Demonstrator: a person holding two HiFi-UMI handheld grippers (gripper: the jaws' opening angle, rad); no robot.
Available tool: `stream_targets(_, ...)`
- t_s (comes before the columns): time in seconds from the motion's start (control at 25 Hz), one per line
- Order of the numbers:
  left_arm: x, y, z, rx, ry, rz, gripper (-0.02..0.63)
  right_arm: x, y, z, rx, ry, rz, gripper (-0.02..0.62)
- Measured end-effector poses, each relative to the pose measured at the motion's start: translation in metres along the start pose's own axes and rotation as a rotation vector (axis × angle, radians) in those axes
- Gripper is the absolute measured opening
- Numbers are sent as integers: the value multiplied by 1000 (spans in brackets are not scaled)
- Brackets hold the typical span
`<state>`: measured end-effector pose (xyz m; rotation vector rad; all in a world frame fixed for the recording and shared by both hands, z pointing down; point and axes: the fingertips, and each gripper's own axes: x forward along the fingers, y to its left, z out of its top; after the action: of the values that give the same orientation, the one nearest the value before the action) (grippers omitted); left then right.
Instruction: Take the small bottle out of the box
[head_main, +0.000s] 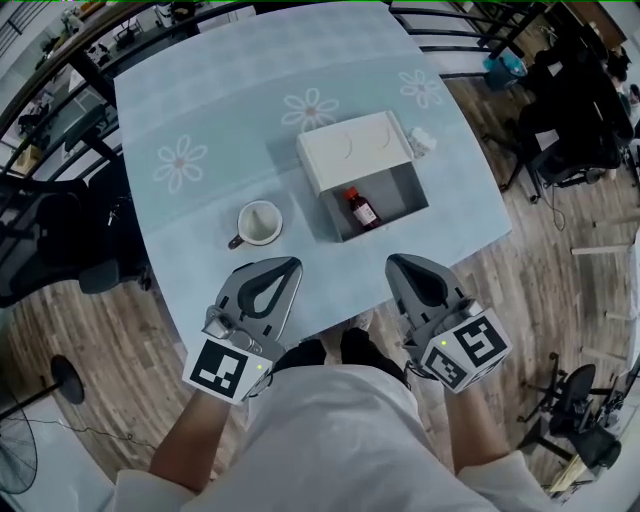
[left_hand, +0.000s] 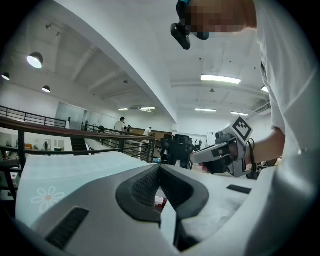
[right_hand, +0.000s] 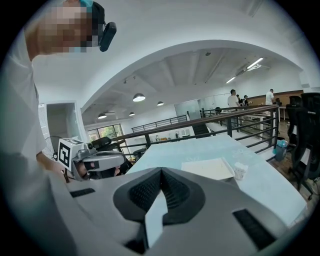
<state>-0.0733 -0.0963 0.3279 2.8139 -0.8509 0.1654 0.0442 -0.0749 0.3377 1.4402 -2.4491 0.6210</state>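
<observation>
The small bottle (head_main: 362, 208) is being kept inside the open box (head_main: 400, 190) on the tabletop (head_main: 200, 110), with a cup (head_main: 259, 223) at the box's nine o'clock. At the box's six o'clock, the left hand-held gripper (head_main: 288, 264) and the right hand-held gripper (head_main: 394, 261) are being held fully closed and empty.

You have a white mug (head_main: 260, 222) standing upright on the pale blue, daisy-printed tabletop (head_main: 200, 110). Black office chairs (head_main: 575, 135) stand on the wooden floor (head_main: 560, 290) to your right.

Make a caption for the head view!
Left gripper and right gripper, both shut, near a table with a small bottle in an open box and a mug.
</observation>
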Motion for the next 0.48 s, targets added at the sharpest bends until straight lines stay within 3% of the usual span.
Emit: stream_targets(0.48, 25, 12, -10, -28, 33, 128, 20, 33, -47, 6, -73, 52, 93, 21)
